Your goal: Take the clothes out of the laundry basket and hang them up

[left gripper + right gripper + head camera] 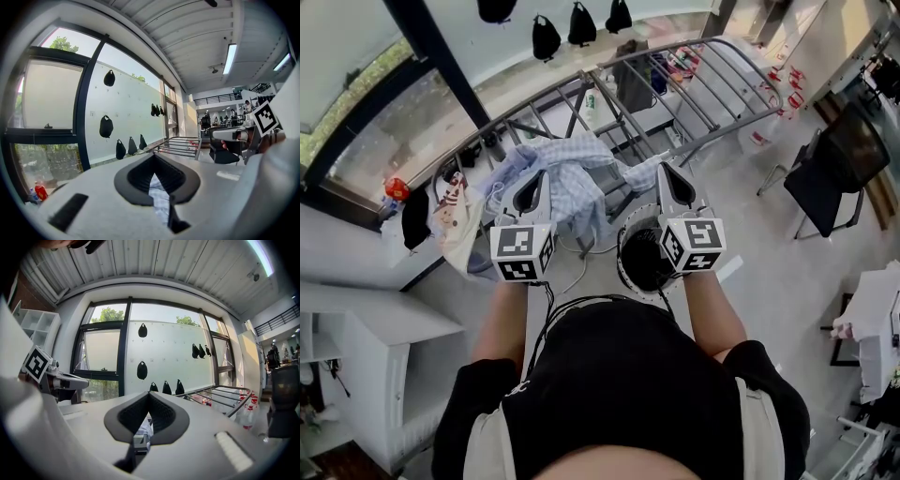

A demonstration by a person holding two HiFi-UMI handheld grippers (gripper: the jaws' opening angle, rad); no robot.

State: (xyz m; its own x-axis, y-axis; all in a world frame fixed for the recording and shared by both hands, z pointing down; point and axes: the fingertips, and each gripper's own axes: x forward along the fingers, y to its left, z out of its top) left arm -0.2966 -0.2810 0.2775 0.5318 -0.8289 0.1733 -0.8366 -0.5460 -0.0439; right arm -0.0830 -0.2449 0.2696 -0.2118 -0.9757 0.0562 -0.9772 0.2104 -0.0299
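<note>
A light blue checked shirt [570,169] hangs bunched between my two grippers, over the near rail of a grey metal drying rack [712,84]. My left gripper [534,186] is shut on the shirt's left part, and the checked cloth [158,194] shows pinched between its jaws. My right gripper [668,178] is shut on the shirt's right part, with a fold of the cloth [143,430] between its jaws. A round black laundry basket [645,261] stands on the floor below, between my hands; what it holds is hidden.
A white shelf unit [366,347] stands at the left. A printed bag [455,220] lies by the window ledge. A black chair [839,164] is at the right. Several bottles [787,94] stand past the rack. Black pouches [546,37] hang on the window.
</note>
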